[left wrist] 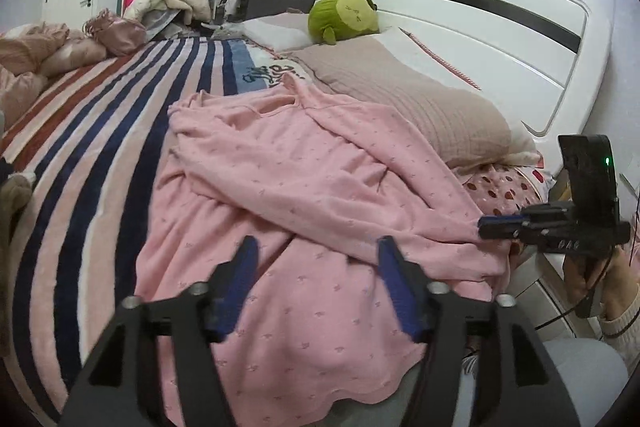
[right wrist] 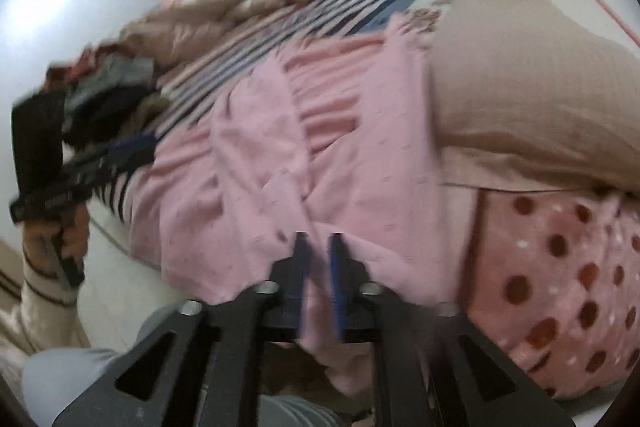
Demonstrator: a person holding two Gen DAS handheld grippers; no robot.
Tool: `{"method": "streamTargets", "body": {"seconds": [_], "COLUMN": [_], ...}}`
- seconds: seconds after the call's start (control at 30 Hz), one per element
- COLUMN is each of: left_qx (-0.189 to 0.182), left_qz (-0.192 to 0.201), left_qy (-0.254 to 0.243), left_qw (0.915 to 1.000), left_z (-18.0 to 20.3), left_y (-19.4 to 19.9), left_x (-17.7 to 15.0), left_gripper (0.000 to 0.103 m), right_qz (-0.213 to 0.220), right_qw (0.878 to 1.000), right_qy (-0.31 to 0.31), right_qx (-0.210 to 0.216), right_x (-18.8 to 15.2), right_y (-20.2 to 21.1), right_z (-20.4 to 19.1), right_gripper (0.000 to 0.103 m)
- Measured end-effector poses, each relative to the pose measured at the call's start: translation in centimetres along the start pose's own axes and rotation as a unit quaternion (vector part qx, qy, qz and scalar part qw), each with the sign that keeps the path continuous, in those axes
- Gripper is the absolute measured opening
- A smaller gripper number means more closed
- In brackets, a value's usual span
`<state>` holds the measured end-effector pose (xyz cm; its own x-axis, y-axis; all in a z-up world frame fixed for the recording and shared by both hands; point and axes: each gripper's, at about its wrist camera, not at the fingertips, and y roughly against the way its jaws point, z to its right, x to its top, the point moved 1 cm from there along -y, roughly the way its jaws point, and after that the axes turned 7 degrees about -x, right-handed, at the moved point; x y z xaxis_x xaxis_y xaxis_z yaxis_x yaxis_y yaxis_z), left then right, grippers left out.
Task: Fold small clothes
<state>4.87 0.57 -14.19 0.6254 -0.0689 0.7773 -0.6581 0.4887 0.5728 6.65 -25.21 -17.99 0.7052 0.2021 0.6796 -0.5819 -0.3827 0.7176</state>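
Note:
A pink dotted garment [left wrist: 304, 179] lies crumpled on the striped bed cover [left wrist: 120, 99], one sleeve folded across its body. My left gripper [left wrist: 317, 259] hovers over its near hem, open wide, and its blue pads [left wrist: 240, 275] hold nothing. My right gripper [left wrist: 486, 223] is at the garment's right edge by the pillow. In the blurred right wrist view, my right gripper [right wrist: 319, 241] stands narrowly open over the pink garment [right wrist: 280, 155]; pink cloth shows in the gap, but the pads do not press it. My left gripper [right wrist: 136, 147] appears at the left there.
A beige pillow [left wrist: 420, 99] and a green plush toy [left wrist: 344, 13] lie along the white headboard [left wrist: 500, 27]. A spotted pink sheet [right wrist: 560, 267] covers the bed corner. Pink bedding [left wrist: 48, 47] is heaped at the far left, and dark clothes [right wrist: 108, 87] are piled nearby.

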Motion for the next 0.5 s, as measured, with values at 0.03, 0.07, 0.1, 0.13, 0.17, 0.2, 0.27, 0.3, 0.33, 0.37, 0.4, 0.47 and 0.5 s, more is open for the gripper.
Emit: {"method": "streamTargets", "body": {"seconds": [0.03, 0.07, 0.1, 0.13, 0.17, 0.2, 0.27, 0.3, 0.33, 0.37, 0.4, 0.47, 0.5], "left_qx": [0.001, 0.003, 0.007, 0.009, 0.010, 0.010, 0.009, 0.009, 0.010, 0.010, 0.011, 0.009, 0.007], "left_qz": [0.001, 0.000, 0.000, 0.001, 0.001, 0.001, 0.001, 0.000, 0.000, -0.001, -0.002, -0.002, -0.002], "left_qy": [-0.001, -0.001, 0.002, 0.005, 0.007, 0.010, 0.013, 0.011, 0.010, 0.008, 0.007, 0.005, 0.005], "left_qw": [1.0000, 1.0000, 1.0000, 0.9999, 0.9999, 0.9999, 0.9999, 0.9999, 0.9999, 0.9999, 0.9999, 0.9999, 1.0000], "left_z": [0.1, 0.2, 0.2, 0.2, 0.2, 0.3, 0.5, 0.7, 0.8, 1.0, 1.2, 1.5, 1.8], "left_y": [0.1, 0.1, 0.1, 0.0, 0.0, -0.1, -0.4, -0.5, -0.6, -0.7, -0.8, -1.0, -1.1], "left_x": [0.1, 0.1, 0.3, 0.3, 0.4, 0.6, 0.8, 0.9, 1.0, 1.1, 1.2, 1.4, 1.5], "left_gripper": [0.064, 0.064, 0.064, 0.064, 0.064, 0.064, 0.064, 0.064, 0.064, 0.064, 0.064, 0.064, 0.064], "right_qz": [0.012, 0.024, 0.030, 0.030, 0.028, 0.027, 0.025, 0.028, 0.033, 0.038, 0.043, 0.029, 0.013], "right_qw": [1.000, 0.998, 0.997, 0.997, 0.997, 0.997, 0.997, 0.997, 0.997, 0.997, 0.997, 0.999, 1.000], "right_qy": [-0.003, -0.004, -0.003, -0.006, -0.013, -0.021, -0.030, -0.035, -0.041, -0.046, -0.049, -0.036, -0.022], "right_qx": [-0.021, -0.052, -0.067, -0.075, -0.074, -0.069, -0.063, -0.061, -0.055, -0.049, -0.041, -0.024, -0.009], "right_x": [0.0, -0.2, -0.4, -0.6, -0.7, -0.9, -1.0, -0.9, -0.8, -0.5, 0.0, 1.1, 1.5], "right_y": [0.5, 1.0, 1.2, 1.3, 1.1, 0.8, 0.2, -0.1, -0.3, -0.5, -0.9, -2.1, -3.1], "right_z": [0.7, 1.3, 1.7, 2.3, 2.8, 3.3, 3.9, 4.2, 4.4, 4.5, 4.7, 4.4, 3.9], "right_gripper": [0.060, 0.066, 0.066, 0.066, 0.066, 0.066, 0.066, 0.066, 0.066, 0.066, 0.064, 0.062, 0.054]}}
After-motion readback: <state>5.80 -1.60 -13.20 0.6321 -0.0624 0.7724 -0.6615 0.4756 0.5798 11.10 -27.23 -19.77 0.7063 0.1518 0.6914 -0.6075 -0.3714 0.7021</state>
